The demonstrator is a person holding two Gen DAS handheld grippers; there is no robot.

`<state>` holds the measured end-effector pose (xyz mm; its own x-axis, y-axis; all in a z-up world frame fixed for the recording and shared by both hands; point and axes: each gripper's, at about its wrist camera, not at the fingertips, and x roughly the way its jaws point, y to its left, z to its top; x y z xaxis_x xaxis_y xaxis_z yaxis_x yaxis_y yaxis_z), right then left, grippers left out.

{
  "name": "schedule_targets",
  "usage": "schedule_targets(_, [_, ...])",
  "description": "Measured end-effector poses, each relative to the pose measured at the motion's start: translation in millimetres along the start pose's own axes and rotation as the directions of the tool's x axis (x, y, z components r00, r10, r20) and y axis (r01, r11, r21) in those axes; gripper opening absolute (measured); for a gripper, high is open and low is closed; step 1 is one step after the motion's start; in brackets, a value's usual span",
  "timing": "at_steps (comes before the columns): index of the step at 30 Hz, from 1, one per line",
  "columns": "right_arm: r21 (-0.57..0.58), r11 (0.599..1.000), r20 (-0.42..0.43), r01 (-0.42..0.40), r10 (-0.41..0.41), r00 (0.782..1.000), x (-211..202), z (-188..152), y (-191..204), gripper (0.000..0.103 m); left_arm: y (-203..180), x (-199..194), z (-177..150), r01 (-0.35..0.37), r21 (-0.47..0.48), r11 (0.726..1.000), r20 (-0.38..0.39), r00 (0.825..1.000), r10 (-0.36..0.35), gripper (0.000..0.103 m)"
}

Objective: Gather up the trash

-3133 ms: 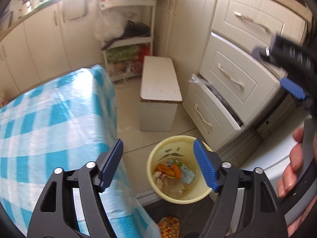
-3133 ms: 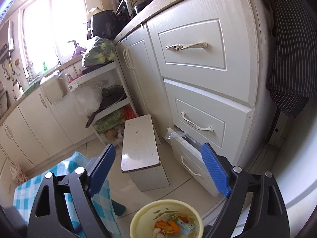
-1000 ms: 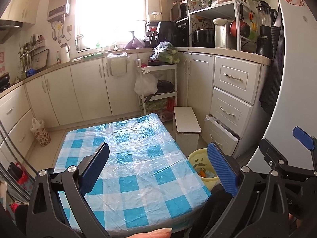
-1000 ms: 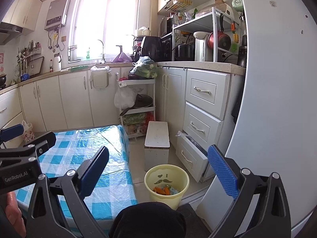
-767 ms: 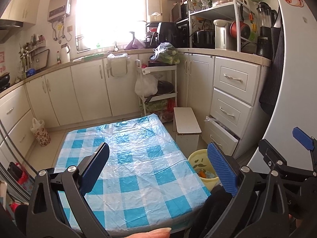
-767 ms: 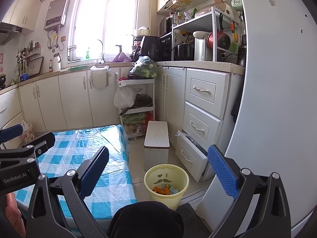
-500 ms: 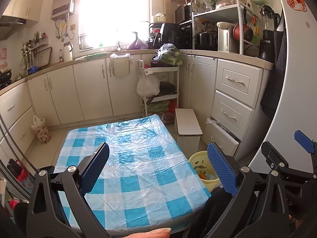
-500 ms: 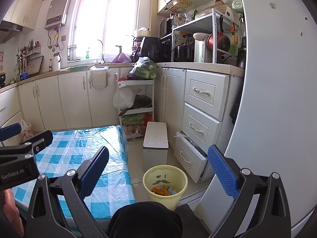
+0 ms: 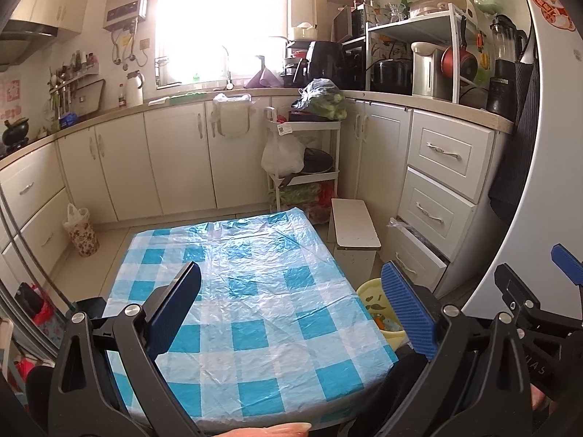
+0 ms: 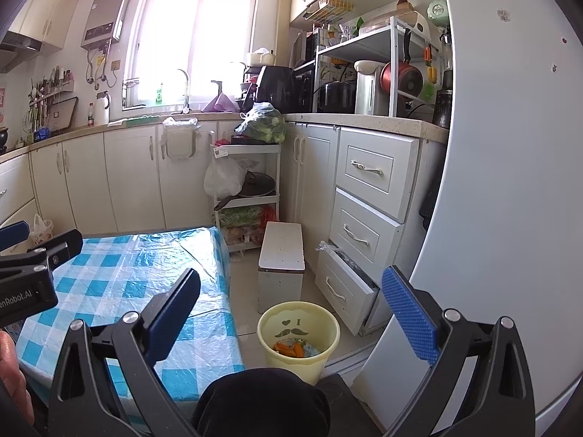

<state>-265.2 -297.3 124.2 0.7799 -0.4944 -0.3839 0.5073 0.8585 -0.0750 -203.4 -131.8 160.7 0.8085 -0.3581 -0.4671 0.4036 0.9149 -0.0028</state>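
1. The left gripper (image 9: 291,304) hung spread wide and empty above the checked tablecloth (image 9: 251,291).
2. The right gripper (image 10: 291,309) gaped empty; the trash (image 10: 291,349) lay in the yellow bin (image 10: 298,360) on the floor, below and between its fingers.

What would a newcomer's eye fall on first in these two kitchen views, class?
The blue-checked tablecloth fills the middle of the left view under the open left gripper. Beside the table stands the yellow bin on the floor, scraps inside, in front of the open right gripper. Behind, the bright window glares.

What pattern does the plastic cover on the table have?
The thin plastic table cover has a blue and white check pattern, clearest in the left wrist view.
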Motion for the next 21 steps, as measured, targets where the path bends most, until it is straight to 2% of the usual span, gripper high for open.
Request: schedule_targets(21, [-0.044, 0.998, -0.042, 0.046, -0.048, 0.998, 1.1, 2.4, 12.6, 0.096, 22.0, 8.6, -11.4, -0.018, -0.023, 1.0, -0.044, 0.999, 0.017, 0.096])
